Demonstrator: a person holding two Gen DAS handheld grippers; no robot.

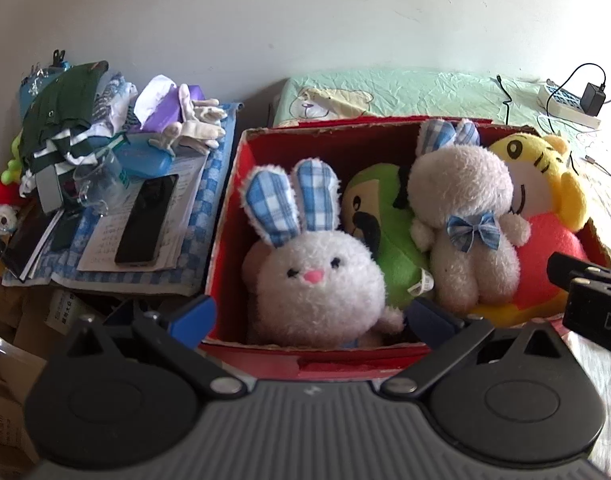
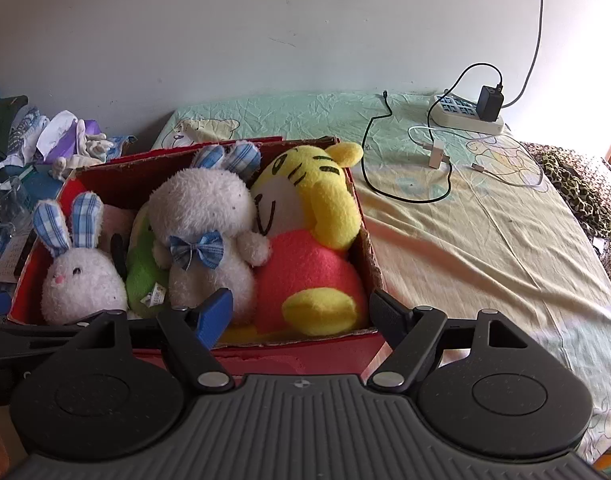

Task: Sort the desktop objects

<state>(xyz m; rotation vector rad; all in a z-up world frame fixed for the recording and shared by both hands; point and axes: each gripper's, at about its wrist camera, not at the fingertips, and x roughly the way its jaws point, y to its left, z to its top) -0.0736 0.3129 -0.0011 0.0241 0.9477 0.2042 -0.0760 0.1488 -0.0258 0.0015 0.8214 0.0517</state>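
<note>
The plush toys fill the red box [image 2: 365,248]: small rabbit [image 1: 317,276] at 9 o'clock, green toy [image 1: 389,236] and bow rabbit [image 2: 209,232] in the middle, tiger [image 2: 305,240] at 3. They look light, soft and squashy; an ear or body should pinch best. Both left gripper [image 1: 309,320] and right gripper [image 2: 301,312] gape empty over the near rim. Clutter [image 1: 105,152] lies at 10 o'clock.

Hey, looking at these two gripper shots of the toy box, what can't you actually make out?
- Green plush: both views, mostly hidden behind the two white rabbits; its shape is unclear.
- Tag on the green plush: print too small to read.
- Papers under the black phone, left view: text too small.
- Red box floor: both views, covered by toys.
- Yellow tiger lower body, right view: partly behind the box wall.
</note>
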